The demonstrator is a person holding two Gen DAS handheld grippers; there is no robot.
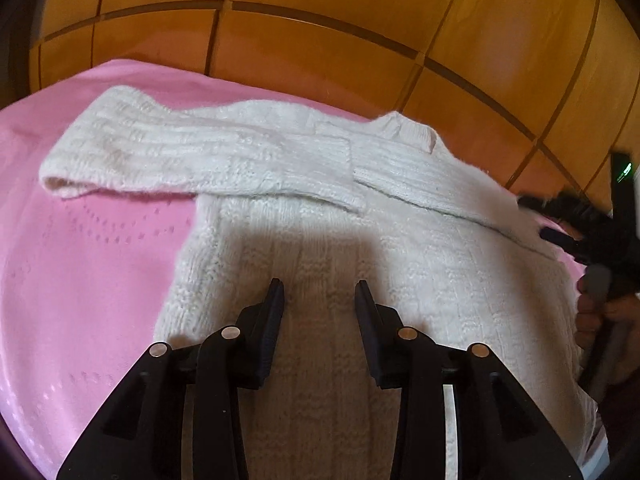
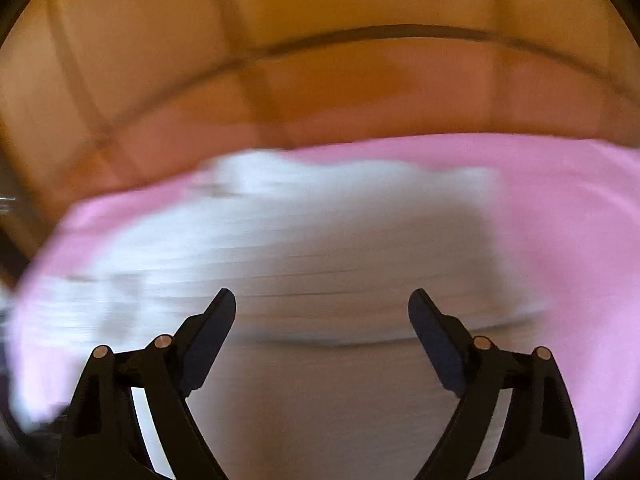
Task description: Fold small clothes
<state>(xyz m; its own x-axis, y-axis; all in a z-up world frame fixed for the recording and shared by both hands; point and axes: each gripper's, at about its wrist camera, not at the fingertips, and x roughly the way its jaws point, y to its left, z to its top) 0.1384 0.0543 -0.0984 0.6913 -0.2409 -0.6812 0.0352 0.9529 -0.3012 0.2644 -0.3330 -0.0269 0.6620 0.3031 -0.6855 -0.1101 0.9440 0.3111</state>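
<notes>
A small white knitted sweater (image 1: pixel 320 240) lies flat on a pink cloth (image 1: pixel 80 280). Both sleeves are folded across its chest; the left sleeve (image 1: pixel 180 156) runs out past the body to the left. My left gripper (image 1: pixel 319 288) is open and empty, hovering over the sweater's lower body. My right gripper (image 2: pixel 322 300) is open wide and empty above the sweater (image 2: pixel 320 248), in a view blurred by motion. It also shows at the right edge of the left wrist view (image 1: pixel 576 236), held by a hand next to the sweater's right side.
A wooden panelled wall (image 1: pixel 320 20) stands right behind the pink cloth's far edge. The pink cloth (image 2: pixel 560 208) extends to the right of the sweater.
</notes>
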